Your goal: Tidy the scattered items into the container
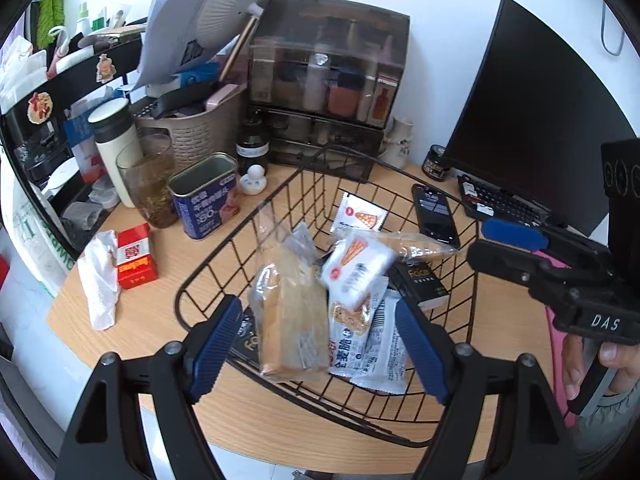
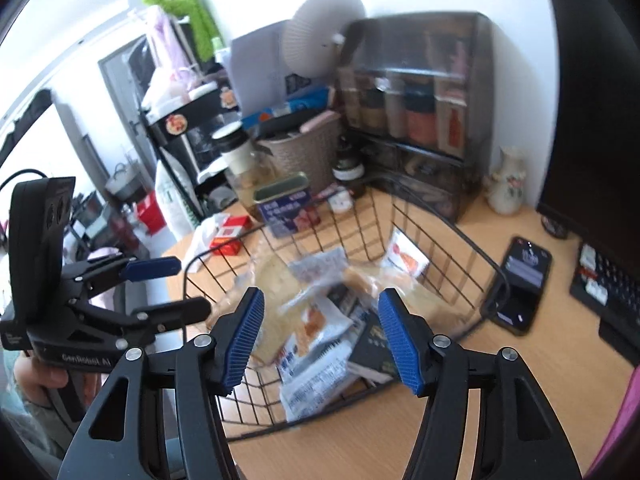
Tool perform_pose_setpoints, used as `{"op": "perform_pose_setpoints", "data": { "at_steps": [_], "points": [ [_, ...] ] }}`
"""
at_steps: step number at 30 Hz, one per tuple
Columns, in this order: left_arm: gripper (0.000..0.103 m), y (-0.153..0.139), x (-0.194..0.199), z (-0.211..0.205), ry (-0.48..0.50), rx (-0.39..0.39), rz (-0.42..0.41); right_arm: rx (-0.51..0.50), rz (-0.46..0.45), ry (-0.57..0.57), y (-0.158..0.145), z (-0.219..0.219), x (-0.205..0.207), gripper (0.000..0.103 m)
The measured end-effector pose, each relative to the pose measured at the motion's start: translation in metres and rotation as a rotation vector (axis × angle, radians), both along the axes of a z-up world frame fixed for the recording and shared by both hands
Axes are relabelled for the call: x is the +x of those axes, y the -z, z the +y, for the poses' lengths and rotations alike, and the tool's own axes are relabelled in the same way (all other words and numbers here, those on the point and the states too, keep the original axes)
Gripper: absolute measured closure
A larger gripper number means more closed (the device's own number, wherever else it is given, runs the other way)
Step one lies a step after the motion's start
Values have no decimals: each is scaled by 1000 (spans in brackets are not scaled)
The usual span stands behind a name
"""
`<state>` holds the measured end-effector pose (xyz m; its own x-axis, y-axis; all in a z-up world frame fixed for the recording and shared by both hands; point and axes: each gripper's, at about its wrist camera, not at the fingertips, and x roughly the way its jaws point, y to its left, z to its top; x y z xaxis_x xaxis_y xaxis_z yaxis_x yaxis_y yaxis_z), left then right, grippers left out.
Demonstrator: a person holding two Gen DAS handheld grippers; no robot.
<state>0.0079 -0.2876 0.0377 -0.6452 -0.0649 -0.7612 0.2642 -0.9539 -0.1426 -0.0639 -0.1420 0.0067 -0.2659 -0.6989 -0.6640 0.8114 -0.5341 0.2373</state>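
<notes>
Here both claws, left (image 1: 320, 344) and right (image 2: 322, 336), gape empty above the wire basket (image 1: 224, 252), seemingly beside a phone (image 1: 436, 216).

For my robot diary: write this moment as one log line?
left gripper: open, empty | right gripper: open, empty | basket: snacks inside

The wooden desk (image 1: 160, 320) carries a wire basket (image 1: 476, 280), phone (image 1: 436, 216), red box (image 1: 136, 258), blue tin (image 1: 208, 196) and keyboard (image 1: 504, 200).
</notes>
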Motion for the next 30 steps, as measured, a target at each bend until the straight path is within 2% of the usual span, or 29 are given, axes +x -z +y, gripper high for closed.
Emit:
{"op": "perform_pose_setpoints", "data": {
  "at_steps": [5, 7, 11, 15, 19, 24, 30],
  "points": [
    [22, -1, -4, 28, 63, 9, 8, 21, 14, 45, -1, 42, 2, 42],
    [22, -4, -5, 52, 119, -3, 18, 31, 31, 79, -2, 63, 7, 40],
    [22, -8, -11, 89, 176, -23, 34, 65, 63, 206, 0, 120, 14, 29],
    [22, -2, -21, 131, 214, -10, 31, 91, 77, 322, 4, 171, 22, 27],
    [18, 6, -27, 170, 235, -55, 5, 120, 78, 468, 9, 224, 34, 25],
    [13, 17, -30, 206, 250, -91, -60, 116, 48, 509, 14, 260, 54, 25],
    [13, 36, -15, 224, 240, -133, -108, 146, 32, 477, 18, 255, 80, 24]
  ]
}}
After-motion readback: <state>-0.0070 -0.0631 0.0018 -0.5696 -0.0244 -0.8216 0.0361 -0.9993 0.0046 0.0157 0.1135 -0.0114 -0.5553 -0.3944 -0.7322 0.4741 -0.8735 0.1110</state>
